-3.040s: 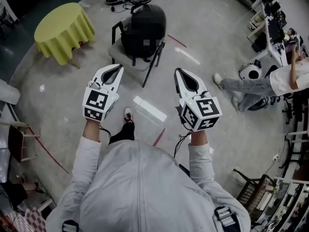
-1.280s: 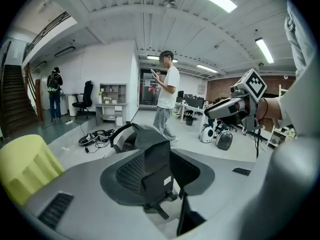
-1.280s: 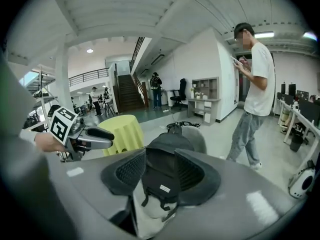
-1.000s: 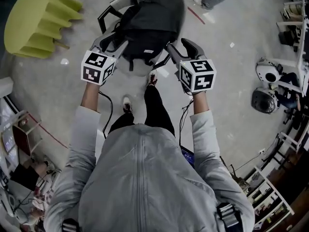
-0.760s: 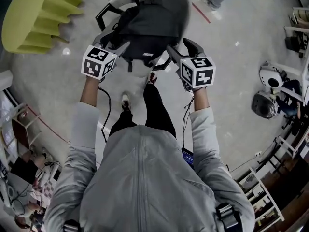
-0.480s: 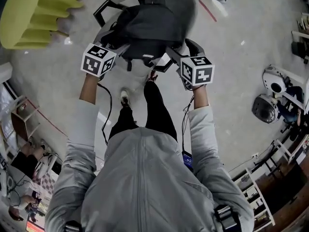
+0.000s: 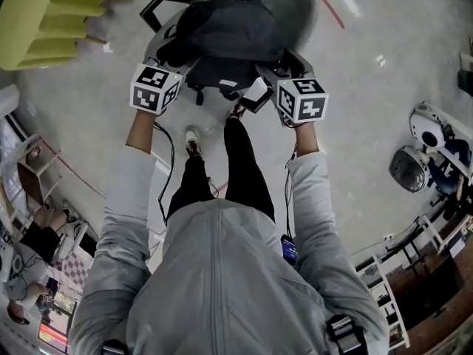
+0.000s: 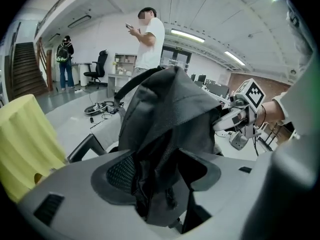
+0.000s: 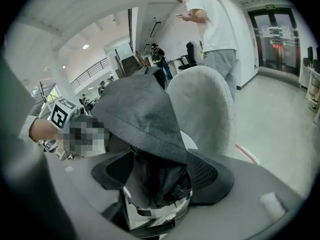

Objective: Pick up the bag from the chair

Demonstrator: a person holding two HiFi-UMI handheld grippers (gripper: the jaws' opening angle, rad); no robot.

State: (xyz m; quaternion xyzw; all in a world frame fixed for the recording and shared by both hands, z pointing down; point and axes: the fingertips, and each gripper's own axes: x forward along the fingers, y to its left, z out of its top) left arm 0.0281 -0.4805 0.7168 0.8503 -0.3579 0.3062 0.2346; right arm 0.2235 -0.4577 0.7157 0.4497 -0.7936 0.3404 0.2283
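Note:
The black bag (image 7: 229, 32) sits on a grey chair (image 7: 299, 2) just ahead of me, and it hides most of the seat. My left gripper (image 7: 183, 59) is at the bag's lower left side, my right gripper (image 7: 275, 69) at its lower right. In the left gripper view, dark bag fabric (image 8: 165, 119) is bunched between the jaws of the left gripper (image 8: 155, 184), which is shut on it. In the right gripper view, the right gripper (image 9: 157, 184) is likewise shut on a fold of the bag (image 9: 140, 114). The chair's grey backrest (image 9: 205, 109) rises behind it.
A yellow-clothed table (image 7: 52, 21) stands to the left of the chair. A person in a white shirt (image 8: 147, 39) stands beyond the chair. Two round helmets (image 7: 414, 165) lie on the floor at the right. Shelving (image 7: 388, 305) lines the lower right.
I have stepped closer to the chair. Both grippers moved forward from beside the bag into its lower corners, and the bag's fabric now covers their jaws.

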